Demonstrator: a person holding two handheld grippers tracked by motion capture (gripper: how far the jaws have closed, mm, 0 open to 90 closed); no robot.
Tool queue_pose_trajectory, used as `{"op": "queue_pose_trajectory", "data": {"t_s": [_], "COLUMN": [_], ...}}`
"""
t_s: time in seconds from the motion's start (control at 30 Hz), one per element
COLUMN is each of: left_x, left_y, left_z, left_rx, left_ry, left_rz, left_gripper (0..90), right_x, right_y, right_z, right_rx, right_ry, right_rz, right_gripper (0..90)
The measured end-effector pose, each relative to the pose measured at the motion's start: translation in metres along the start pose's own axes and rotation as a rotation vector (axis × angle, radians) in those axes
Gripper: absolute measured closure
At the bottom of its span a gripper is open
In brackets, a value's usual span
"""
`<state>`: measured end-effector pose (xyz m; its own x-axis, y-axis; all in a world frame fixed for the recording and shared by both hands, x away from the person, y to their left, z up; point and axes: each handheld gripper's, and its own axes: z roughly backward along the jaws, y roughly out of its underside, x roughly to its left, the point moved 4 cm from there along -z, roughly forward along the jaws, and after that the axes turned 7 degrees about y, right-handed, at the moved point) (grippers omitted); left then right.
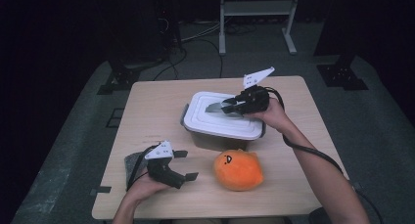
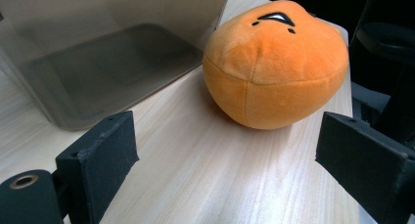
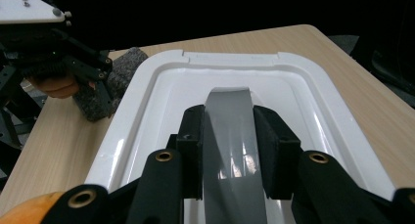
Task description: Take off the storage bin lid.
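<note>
A: Where is the box?

B: In the middle of the high view sits a see-through box [image 1: 215, 136] with a white lid [image 1: 210, 120] on top. Its long side runs from the upper left down to the lower right of the table [image 1: 147, 111].

A: What is the right gripper [image 1: 226, 106] doing?

B: It is on top of the lid. In the right gripper view its two black jaws are pressed on both sides of the grey handle [image 3: 230, 136]. The handle runs straight up the middle of that picture, away from the camera.

A: Is any of it hard to see?

B: Yes. The near end of the handle is cut off at the bottom of the frame, and the jaws hide its sides. Whether the lid is lifted at all, I cannot tell.

A: And the left gripper [image 1: 185, 164]?

B: It is at the lower left, with its jaws wide apart and nothing between them. It points at the orange plush toy [image 2: 274, 67], which lies just beside the box. A grey fuzzy thing [image 1: 131, 163] is partly hidden under that hand; it may be a sponge.
</note>
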<state>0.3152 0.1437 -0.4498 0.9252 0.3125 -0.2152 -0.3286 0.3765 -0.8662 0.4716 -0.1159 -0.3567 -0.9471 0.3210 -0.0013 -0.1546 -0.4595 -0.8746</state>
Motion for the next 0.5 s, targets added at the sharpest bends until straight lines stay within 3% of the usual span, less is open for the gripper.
{"op": "queue_pose_trajectory", "data": {"t_s": [0.5], "left_x": [0.0], "left_y": [0.001], "left_z": [-0.002], "left_rx": [0.0], "left_ry": [0.003], "left_rz": [0.006], "left_gripper": [7.5], "right_x": [-0.001], "right_y": [-0.001], "right_z": [0.053], "right_rx": [-0.043], "right_ry": [0.082], "right_rz": [-0.015], "right_gripper": [65.6]}}
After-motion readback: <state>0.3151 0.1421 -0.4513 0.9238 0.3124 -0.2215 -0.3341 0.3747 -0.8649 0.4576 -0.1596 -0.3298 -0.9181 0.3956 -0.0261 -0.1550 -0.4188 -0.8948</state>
